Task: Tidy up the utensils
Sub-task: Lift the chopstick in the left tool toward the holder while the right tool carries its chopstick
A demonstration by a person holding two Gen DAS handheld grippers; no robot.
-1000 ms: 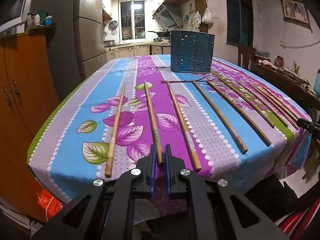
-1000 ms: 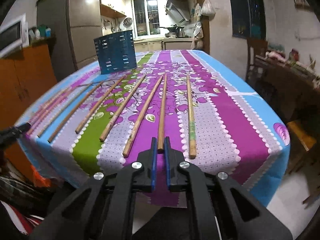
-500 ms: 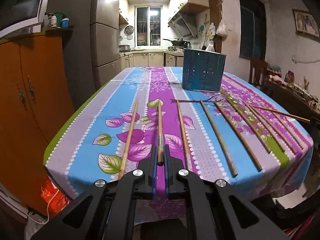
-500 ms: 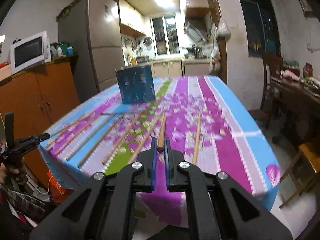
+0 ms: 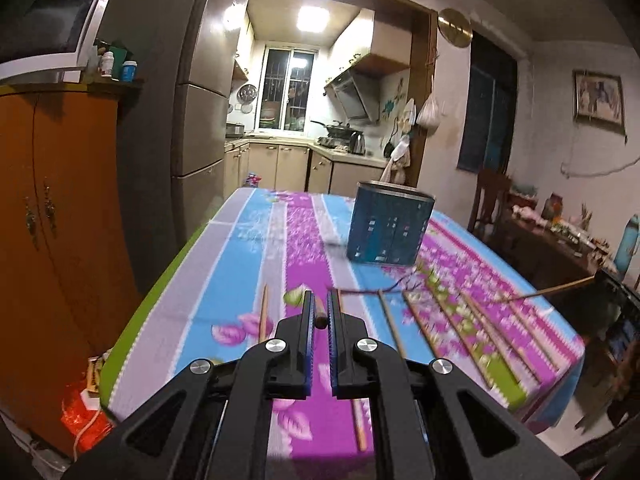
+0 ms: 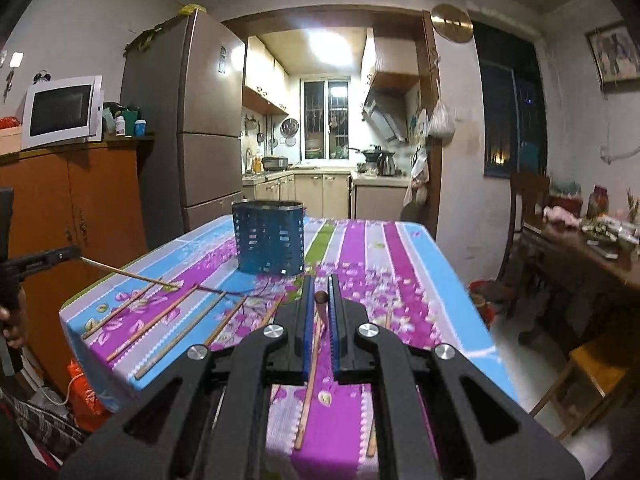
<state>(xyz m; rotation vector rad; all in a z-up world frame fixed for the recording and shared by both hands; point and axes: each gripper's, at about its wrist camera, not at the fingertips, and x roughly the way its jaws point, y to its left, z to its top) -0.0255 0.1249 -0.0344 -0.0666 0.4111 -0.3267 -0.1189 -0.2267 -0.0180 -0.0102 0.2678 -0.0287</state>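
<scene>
My left gripper (image 5: 319,312) is shut on a wooden chopstick (image 5: 319,322), lifted above the table's near edge. My right gripper (image 6: 319,300) is shut on another chopstick (image 6: 314,344), which hangs down toward me. The left gripper (image 6: 44,258) with its chopstick (image 6: 128,274) also shows at the far left of the right wrist view. The right-hand chopstick (image 5: 556,290) shows at the right of the left wrist view. A blue perforated utensil holder (image 5: 389,229) (image 6: 269,237) stands upright farther back on the table. Several more chopsticks (image 5: 440,320) (image 6: 152,322) lie on the flowered tablecloth.
The table (image 5: 240,256) has a striped purple and blue cloth. An orange cabinet (image 5: 60,216) and a fridge (image 5: 192,128) stand to the left. A dark side table (image 6: 580,248) with clutter and a chair (image 6: 524,200) stand to the right. Red bags (image 5: 80,412) lie on the floor.
Both grippers have risen from the table edge, each lifting its chopstick off the cloth. The views have tilted up toward the kitchen.
</scene>
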